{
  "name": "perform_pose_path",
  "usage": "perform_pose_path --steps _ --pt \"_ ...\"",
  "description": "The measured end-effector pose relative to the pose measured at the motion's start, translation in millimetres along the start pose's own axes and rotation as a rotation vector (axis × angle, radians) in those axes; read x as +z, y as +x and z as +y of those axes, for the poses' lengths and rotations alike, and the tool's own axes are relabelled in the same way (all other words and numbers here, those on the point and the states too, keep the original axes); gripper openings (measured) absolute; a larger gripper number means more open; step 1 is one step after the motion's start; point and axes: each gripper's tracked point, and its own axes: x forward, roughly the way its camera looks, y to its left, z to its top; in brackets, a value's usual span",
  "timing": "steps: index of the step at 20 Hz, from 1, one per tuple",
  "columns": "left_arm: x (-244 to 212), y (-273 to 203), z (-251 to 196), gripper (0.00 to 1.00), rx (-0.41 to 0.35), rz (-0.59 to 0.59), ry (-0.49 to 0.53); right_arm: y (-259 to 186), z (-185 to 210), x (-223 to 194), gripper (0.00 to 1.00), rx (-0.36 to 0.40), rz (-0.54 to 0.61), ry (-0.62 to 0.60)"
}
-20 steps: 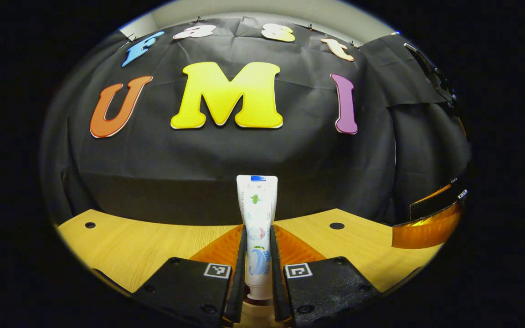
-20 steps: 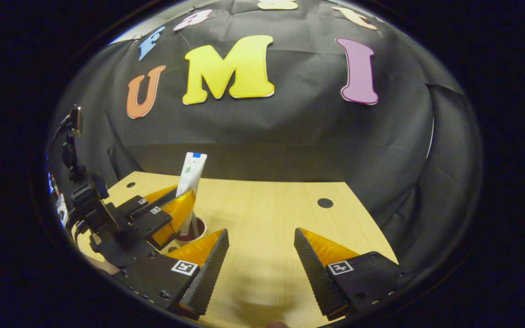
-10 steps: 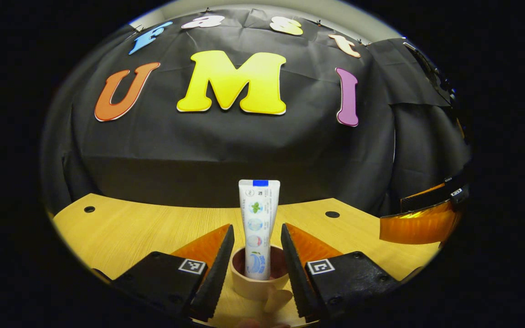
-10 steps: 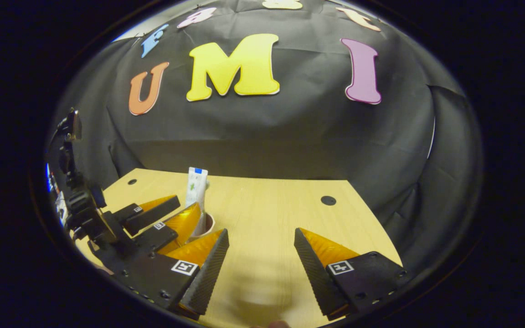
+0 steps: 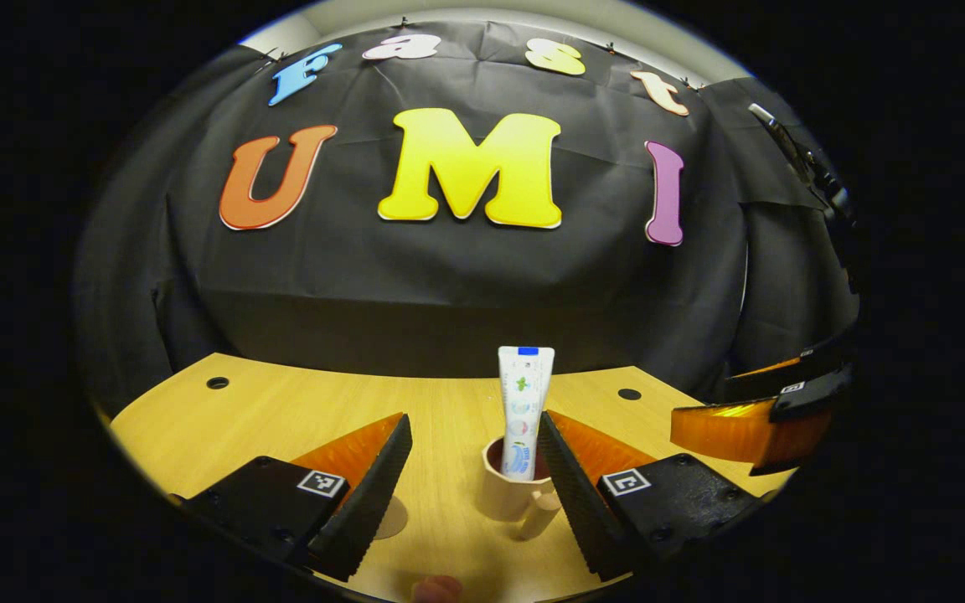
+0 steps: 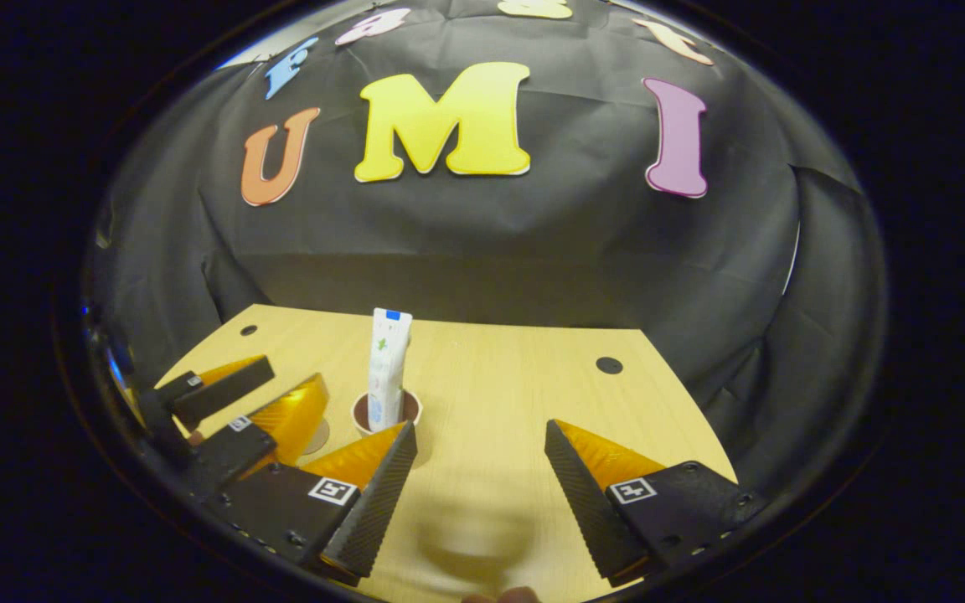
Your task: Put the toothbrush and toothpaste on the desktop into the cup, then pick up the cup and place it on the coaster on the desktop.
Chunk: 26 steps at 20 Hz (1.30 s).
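Note:
A white toothpaste tube [image 5: 523, 402] stands upright in a beige cup [image 5: 509, 498] with a handle, on the wooden desktop [image 5: 281, 419]. My left gripper [image 5: 474, 419] is open and held back from the cup, which sits close to its right finger with nothing pressing on it. A round coaster [image 5: 392, 517] lies left of the cup, partly behind the left finger. In the right gripper view the toothpaste tube [image 6: 387, 360] and cup [image 6: 361, 416] stand ahead to the left, beside the coaster [image 6: 317, 435]. My right gripper [image 6: 480, 429] is open over bare desktop, holding nothing.
The left gripper [image 6: 298, 381] shows at the left of the right gripper view, near the cup. The right gripper [image 5: 704, 404] shows at the right edge of the left gripper view. Black cloth walls off the back and sides. Small dark holes [image 6: 608, 365] dot the desktop.
My left gripper opened, let the toothpaste go into the cup, and drew back and to the left. The right gripper stayed open and barely moved.

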Motion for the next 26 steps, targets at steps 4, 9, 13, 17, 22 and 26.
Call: perform_pose_path --steps 4,9,13,17,22,26 --pt "10 -37 29 0.95 0.055 0.025 -0.010 -1 24 -8 0.93 0.019 0.063 -0.011" --pt "27 -83 63 0.95 0.105 0.055 -0.009 1 52 -18 0.94 0.041 0.165 -0.010" --pt "42 -112 92 0.95 0.161 0.050 -0.019 10 69 -18 0.94 0.047 0.254 0.003" --pt "50 -131 116 0.96 0.191 0.051 -0.023 22 85 -15 0.93 0.051 0.300 -0.042" --pt "52 -154 160 0.95 0.256 0.057 -0.008 43 97 -32 0.94 0.051 0.439 -0.052" --pt "40 -160 180 0.95 0.299 0.098 -0.041 62 97 -53 0.94 0.031 0.552 -0.044"
